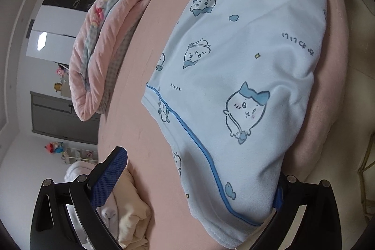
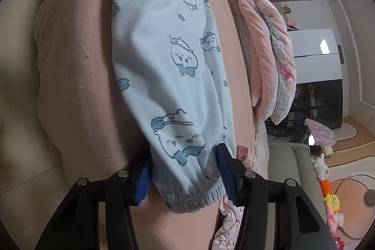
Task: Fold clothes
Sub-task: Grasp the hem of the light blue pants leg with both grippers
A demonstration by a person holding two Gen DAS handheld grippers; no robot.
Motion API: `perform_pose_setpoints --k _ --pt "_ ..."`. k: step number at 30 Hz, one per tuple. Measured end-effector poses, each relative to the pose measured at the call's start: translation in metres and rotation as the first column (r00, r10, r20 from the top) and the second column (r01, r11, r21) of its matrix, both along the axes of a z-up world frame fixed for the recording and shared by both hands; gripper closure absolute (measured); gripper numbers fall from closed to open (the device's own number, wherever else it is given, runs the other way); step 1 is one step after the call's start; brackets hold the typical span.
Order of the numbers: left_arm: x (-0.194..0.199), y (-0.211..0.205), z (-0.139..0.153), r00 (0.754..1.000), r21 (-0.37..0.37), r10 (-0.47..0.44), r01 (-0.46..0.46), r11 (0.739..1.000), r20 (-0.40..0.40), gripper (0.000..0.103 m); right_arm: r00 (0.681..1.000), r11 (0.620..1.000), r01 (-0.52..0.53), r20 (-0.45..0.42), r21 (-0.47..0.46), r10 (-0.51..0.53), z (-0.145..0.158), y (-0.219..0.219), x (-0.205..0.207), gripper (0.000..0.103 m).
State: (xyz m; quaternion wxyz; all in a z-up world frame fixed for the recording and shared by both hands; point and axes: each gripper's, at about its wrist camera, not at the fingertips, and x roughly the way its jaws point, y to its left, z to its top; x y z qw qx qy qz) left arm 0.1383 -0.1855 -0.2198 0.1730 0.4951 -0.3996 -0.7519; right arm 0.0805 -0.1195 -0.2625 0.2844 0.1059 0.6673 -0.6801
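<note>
A light blue pyjama garment printed with cartoon characters and edged with blue piping lies on the pink bed sheet. My left gripper is open; its jaws stand wide apart around the garment's lower corner, with the right pad mostly hidden under the cloth. In the right wrist view the same garment stretches away from me. My right gripper is open, its blue pads on either side of the elastic cuff end, which lies between them.
A rolled pink and checked quilt lies along the far side of the bed and also shows in the right wrist view. A pink printed garment lies under my right gripper. Cream cloth is heaped by the left gripper. Toys litter the floor.
</note>
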Motion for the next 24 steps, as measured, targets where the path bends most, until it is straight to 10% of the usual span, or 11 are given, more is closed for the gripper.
perform_pose_setpoints --k 5,16,24 --pt "0.000 -0.005 0.001 0.999 0.058 -0.028 0.027 0.998 0.018 0.011 0.999 0.998 -0.048 -0.016 0.037 0.048 -0.010 0.002 0.005 0.077" --pt "-0.002 -0.014 0.005 0.998 0.200 -0.049 0.038 0.979 0.051 0.028 0.997 1.000 -0.028 0.066 0.011 0.028 -0.004 0.002 -0.001 0.077" --pt "-0.005 -0.019 0.007 0.996 0.306 -0.058 0.033 0.951 0.072 0.062 0.981 0.999 0.026 0.190 -0.027 -0.020 0.007 0.001 -0.013 0.078"
